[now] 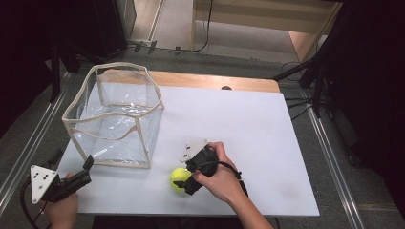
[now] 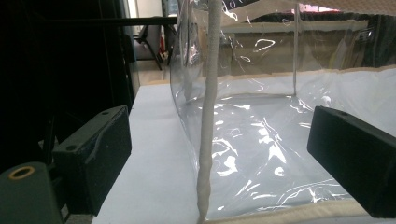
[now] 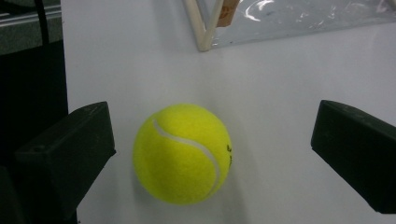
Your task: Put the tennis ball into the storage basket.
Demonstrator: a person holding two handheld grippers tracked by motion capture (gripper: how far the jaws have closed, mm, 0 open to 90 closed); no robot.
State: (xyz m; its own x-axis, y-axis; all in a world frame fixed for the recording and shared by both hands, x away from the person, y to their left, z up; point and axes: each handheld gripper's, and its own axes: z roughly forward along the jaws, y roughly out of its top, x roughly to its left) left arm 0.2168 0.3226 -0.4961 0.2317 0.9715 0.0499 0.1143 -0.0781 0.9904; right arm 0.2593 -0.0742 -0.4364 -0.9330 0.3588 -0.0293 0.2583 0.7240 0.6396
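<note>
High view: we count one tennis ball (image 1: 180,179) just ahead of the right gripper (image 1: 187,182), and one clear bag (image 1: 114,117) beyond the left gripper (image 1: 88,168). Left gripper view: jaws apart, straddling the bag's corner seam. Right gripper view: jaws apart, ball between them, nearer the left jaw, bare table (image 3: 289,84) around.

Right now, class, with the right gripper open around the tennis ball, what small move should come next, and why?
Probably close the right gripper on the tennis ball. Its jaws stand wide apart, one on each side of the ball, neither touching it, and the ball rests on the white table. The left gripper, also open, faces a corner seam of the clear plastic bin.
</note>
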